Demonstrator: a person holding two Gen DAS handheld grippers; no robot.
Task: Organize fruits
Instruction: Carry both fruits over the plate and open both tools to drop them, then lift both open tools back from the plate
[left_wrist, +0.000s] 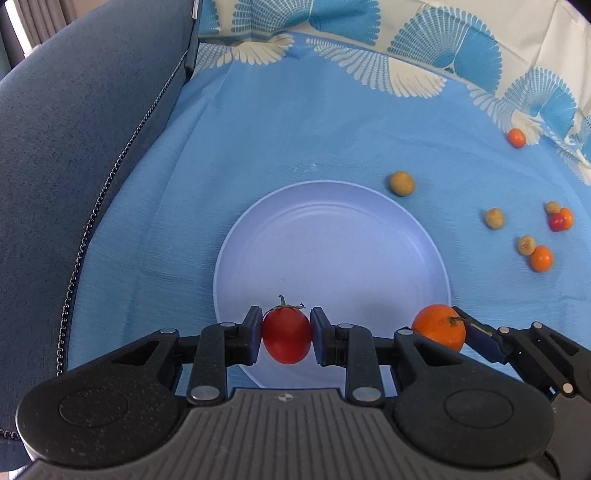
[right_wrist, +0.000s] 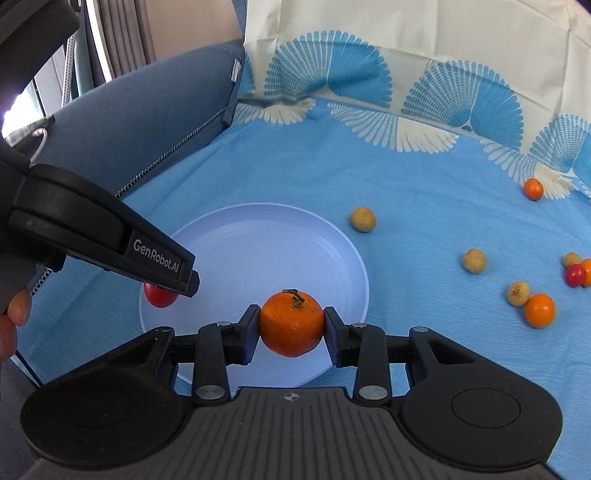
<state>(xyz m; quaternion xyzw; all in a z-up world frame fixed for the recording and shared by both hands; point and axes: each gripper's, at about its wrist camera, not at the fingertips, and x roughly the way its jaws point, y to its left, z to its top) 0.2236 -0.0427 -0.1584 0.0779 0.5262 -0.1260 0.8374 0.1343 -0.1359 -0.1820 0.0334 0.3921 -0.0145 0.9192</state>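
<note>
While stem-up, the tomato (left_wrist: 286, 336) stands long-axis upright.

A red tomato (left_wrist: 286, 336) and a stemmed orange mandarin (right_wrist: 291, 324), both clamped above the pale plate (left_wrist: 332, 236).

Two matching tools here: the left gripper (left_wrist: 286, 334) is matte black, with blue pads on its fingers (left_wrist: 252, 332), silver round rivets at the linkage joints and a grey ribbed body behind. The right gripper (right_wrist: 291, 328) is built the same. White "GenRobot.AI" lettering runs along the left one's black side.
</note>
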